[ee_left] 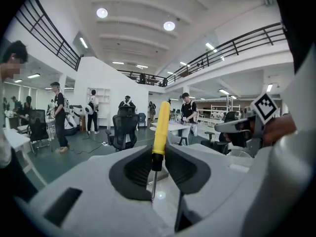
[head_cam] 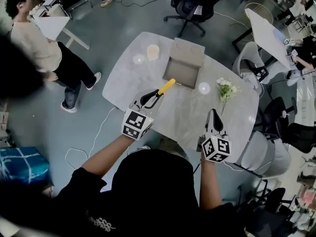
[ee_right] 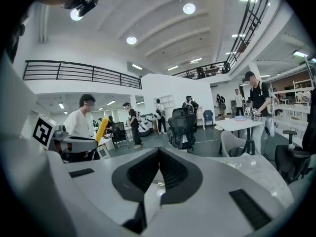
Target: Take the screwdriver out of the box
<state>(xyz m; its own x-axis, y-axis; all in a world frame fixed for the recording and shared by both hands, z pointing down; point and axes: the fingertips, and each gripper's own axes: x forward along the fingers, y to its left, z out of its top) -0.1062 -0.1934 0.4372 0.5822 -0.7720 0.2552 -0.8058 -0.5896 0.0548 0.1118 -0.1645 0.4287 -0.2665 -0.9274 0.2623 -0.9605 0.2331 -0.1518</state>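
A person stands over a pale grey, rounded table [head_cam: 232, 120] with a handheld gripper in each hand. The left gripper [head_cam: 154, 97] is clamped on a yellow-handled screwdriver [head_cam: 166, 87]. Its own camera shows the two dark pads pinching the tool at the black collar just below the handle. The handle stands up beyond the jaws and the thin metal shaft runs back between them.

From the head camera the screwdriver is outside the open cardboard box [head_cam: 181, 71], in the air over the tabletop. Its yellow end points toward the box's near edge, and the box interior looks bare.

The right gripper [head_cam: 214, 113] hangs over the table's near right side, well apart from the box. Its jaws are pressed together with nothing between them.

A small bunch of white flowers [head_cam: 225, 88] lies on the table to the right of the box. Beyond the table stands a black office chair [head_cam: 191, 4], and at upper left a bystander in a cream top [head_cam: 34, 44].
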